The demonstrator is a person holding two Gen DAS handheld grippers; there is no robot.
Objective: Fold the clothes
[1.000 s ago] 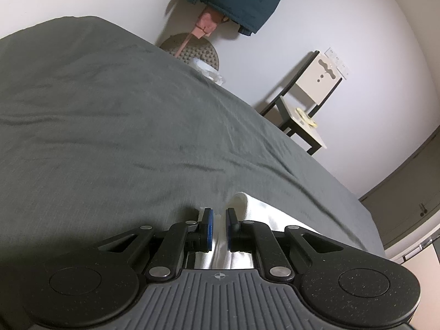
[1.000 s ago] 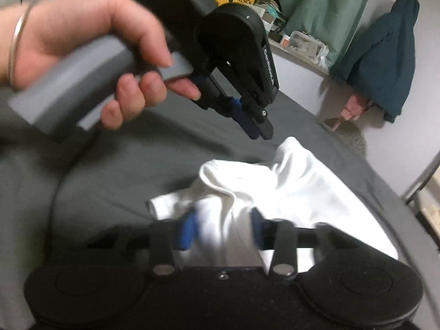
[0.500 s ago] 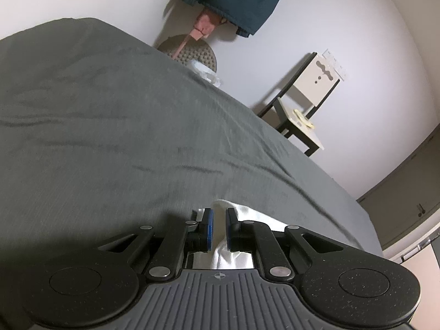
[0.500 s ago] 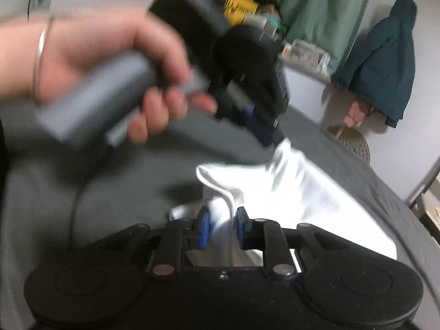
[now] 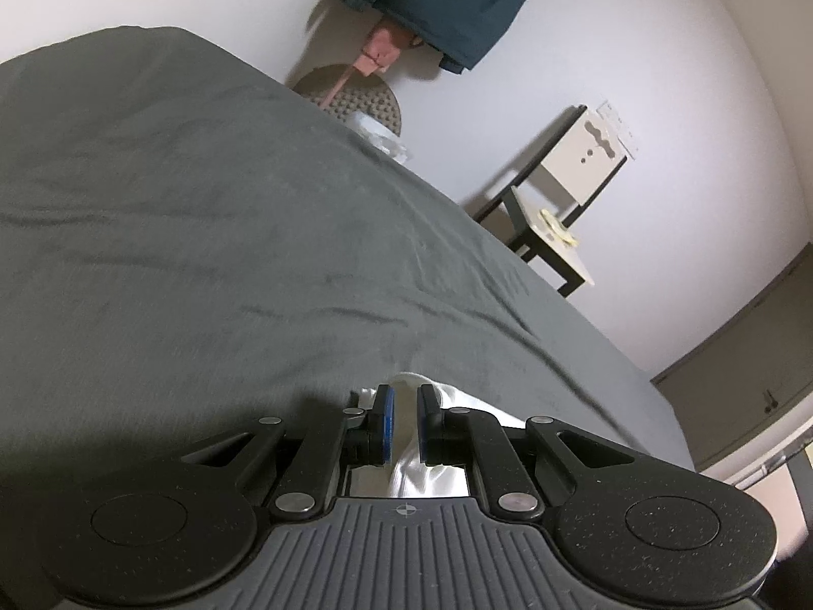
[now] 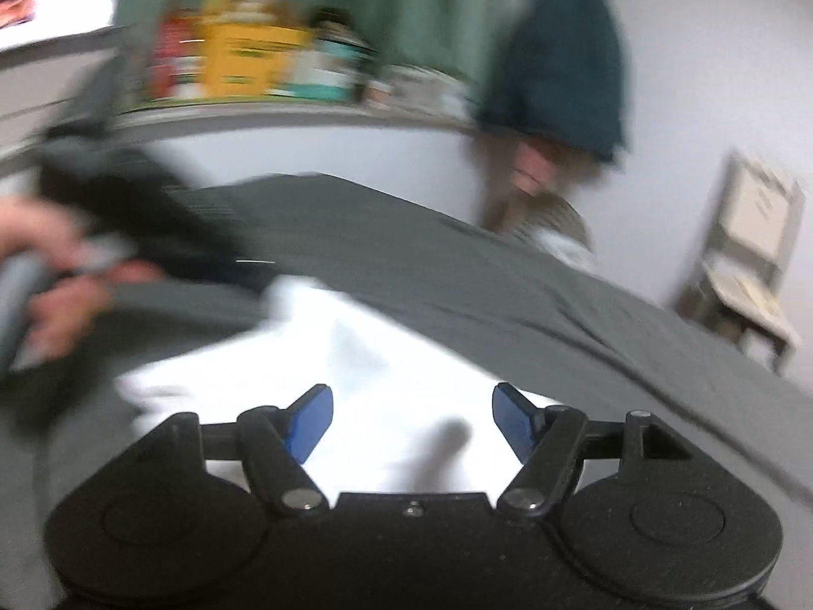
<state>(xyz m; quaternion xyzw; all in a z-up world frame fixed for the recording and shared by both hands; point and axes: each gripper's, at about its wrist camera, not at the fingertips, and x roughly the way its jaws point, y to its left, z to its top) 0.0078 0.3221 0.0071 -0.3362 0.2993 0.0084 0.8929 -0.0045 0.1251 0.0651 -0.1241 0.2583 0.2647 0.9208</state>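
My left gripper (image 5: pixel 405 424) pinches a fold of the white garment (image 5: pixel 406 457) between its blue pads, the jaws drawn close with the cloth bunched between them, low over the grey sheet (image 5: pixel 203 254) of the bed. In the right wrist view, heavily blurred, my right gripper (image 6: pixel 411 419) stands with its jaws opening, the blue pads well apart and nothing pressed between them; the garment (image 6: pixel 355 356) lies spread on the sheet (image 6: pixel 508 274) just beyond and beneath the fingers, one corner rising toward the left side of the frame. There my left hand (image 6: pixel 56 284) grips the handle of the other tool, smeared by motion, so where it meets the cloth cannot be made out from this side. Behind the bed, a dark teal jacket (image 5: pixel 447 0) hangs on the white wall, a round woven stool (image 5: pixel 355 99) stands below it, and a black-framed chair (image 5: pixel 559 203) with a pale seat sits farther along the wall. A shelf (image 6: pixel 284 114) above the bed's far edge carries blurred boxes and jars, a yellow one among them, before a green curtain (image 6: pixel 432 5).
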